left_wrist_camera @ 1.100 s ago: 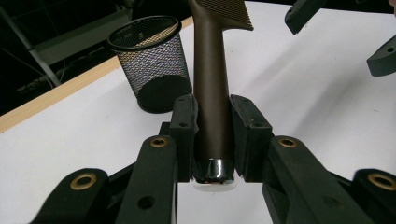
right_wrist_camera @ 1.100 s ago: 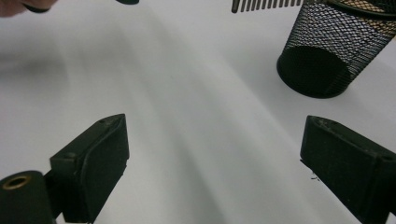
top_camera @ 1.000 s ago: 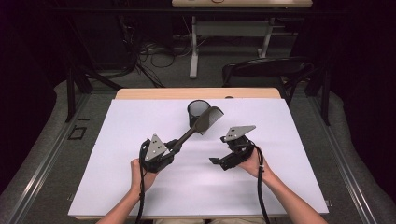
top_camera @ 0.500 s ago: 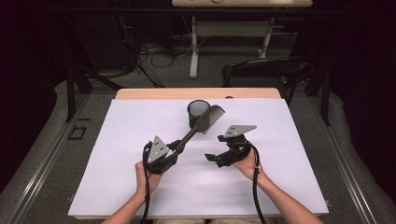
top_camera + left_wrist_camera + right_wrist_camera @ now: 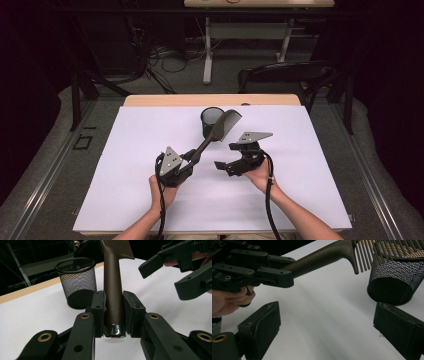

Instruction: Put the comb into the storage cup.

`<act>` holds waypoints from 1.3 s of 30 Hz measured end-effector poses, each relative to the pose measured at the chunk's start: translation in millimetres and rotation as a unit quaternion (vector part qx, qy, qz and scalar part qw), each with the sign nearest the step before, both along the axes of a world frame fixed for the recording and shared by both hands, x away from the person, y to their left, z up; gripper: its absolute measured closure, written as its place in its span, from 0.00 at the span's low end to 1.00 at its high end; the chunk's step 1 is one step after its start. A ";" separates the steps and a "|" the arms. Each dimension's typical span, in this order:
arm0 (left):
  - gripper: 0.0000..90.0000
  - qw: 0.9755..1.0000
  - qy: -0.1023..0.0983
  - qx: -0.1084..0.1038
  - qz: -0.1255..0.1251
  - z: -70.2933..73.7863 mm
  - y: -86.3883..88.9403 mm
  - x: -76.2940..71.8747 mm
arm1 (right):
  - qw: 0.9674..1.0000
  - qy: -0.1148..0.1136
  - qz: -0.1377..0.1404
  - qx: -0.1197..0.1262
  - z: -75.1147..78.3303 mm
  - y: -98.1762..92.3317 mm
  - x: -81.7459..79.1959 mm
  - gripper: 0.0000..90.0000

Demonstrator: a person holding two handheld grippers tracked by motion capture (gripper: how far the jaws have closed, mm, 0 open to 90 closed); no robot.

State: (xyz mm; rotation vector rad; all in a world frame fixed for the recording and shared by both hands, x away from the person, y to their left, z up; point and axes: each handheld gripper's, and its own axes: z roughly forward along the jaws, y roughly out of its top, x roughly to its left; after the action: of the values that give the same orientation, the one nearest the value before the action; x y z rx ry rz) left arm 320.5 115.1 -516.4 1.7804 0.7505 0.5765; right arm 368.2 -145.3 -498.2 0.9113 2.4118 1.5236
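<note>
1. The left gripper point(image 5: 186, 161) has its fingers point(image 5: 100, 310) clenched on the handle end of a brown comb point(image 5: 218, 128), whose metal-capped butt sits between them.
2. The comb is off the table point(image 5: 150, 150), slanting up from the gripper, with its toothed head level with the rim of the black mesh cup point(image 5: 212, 121) and just beside or over it.
3. The right gripper point(image 5: 227, 167) hovers close beside the cup on the person's side, fingers point(image 5: 259, 327) spread wide and holding nothing.
4. Judged from this: the pick-up is done and the comb has been carried to the cup. Left to do: tip it into the cup and release. Which end goes in cannot be told.
</note>
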 end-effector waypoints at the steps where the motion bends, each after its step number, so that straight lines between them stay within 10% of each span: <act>1: 0.80 1.000 0.001 -0.004 0.001 -0.8 -0.5 0.1 | 1.000 -0.001 -0.001 0.001 0.8 0.9 0.0 0.08; 24: 0.80 0.998 0.006 -0.055 0.035 -7.3 -3.1 3.9 | 0.996 0.019 -0.042 0.071 4.5 21.1 23.5 0.18; 39: 0.80 0.998 0.010 -0.053 0.036 -12.0 -5.2 5.8 | 0.988 0.057 -0.074 0.123 -0.5 35.0 39.0 0.35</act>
State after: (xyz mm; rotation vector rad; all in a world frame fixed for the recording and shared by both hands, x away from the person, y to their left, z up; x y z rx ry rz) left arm 326.3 109.8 -528.4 1.6688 0.8467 0.5573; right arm 407.2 -110.3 -498.6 1.2273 2.2014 1.7821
